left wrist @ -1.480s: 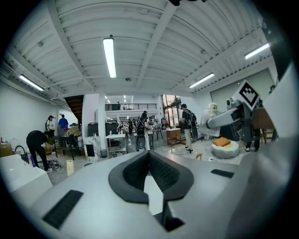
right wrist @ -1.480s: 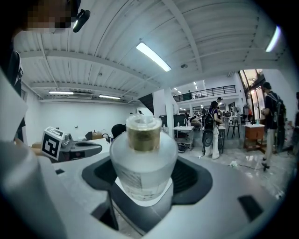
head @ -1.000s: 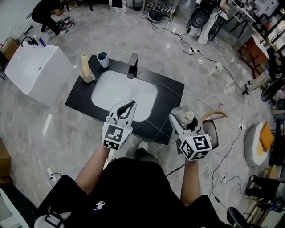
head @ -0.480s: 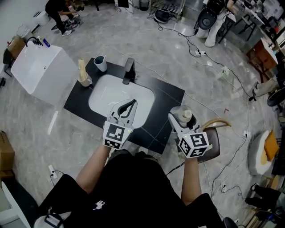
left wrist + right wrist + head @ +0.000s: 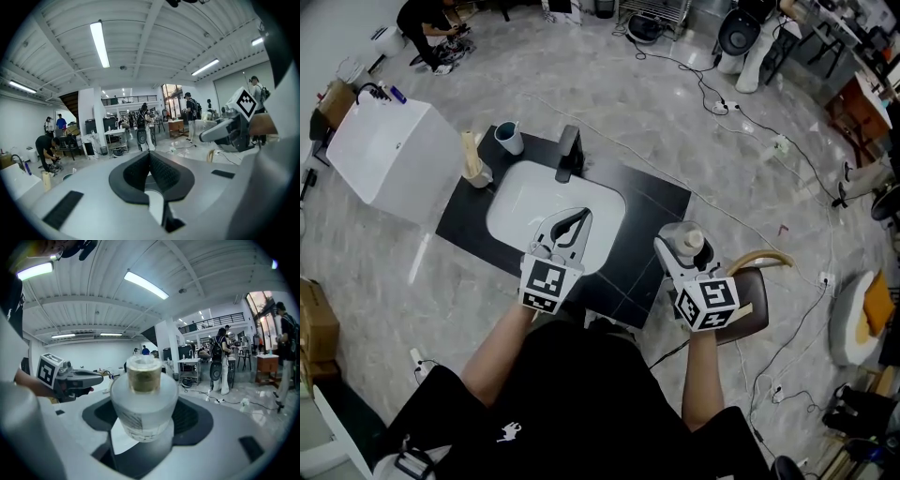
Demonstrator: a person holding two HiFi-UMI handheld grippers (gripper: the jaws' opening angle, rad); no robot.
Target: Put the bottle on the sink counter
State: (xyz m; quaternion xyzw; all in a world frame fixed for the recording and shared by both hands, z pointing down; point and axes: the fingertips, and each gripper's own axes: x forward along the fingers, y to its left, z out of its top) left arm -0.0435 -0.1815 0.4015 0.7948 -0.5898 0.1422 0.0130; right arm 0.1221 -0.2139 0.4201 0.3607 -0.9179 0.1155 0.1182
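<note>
A frosted white bottle (image 5: 685,242) with a pale cap stands upright between the jaws of my right gripper (image 5: 681,246), which is shut on it and held above the floor just off the counter's right end. In the right gripper view the bottle (image 5: 143,401) fills the middle between the dark pads. The black sink counter (image 5: 652,202) with its white basin (image 5: 525,211) lies ahead and to the left. My left gripper (image 5: 575,223) hovers over the basin's near edge, shut with nothing in it; its pads (image 5: 161,173) meet in the left gripper view.
On the counter stand a black faucet (image 5: 567,153), a grey cup (image 5: 508,138) and a holder with a brush (image 5: 474,161). A white cabinet (image 5: 389,155) stands to the left, a brown chair (image 5: 752,305) under my right hand. Cables cross the floor; a person (image 5: 427,19) crouches far back.
The head view has drifted, so the counter sits slightly lower and more to the left in the picture. Both grippers keep their places; the bottle stays held.
</note>
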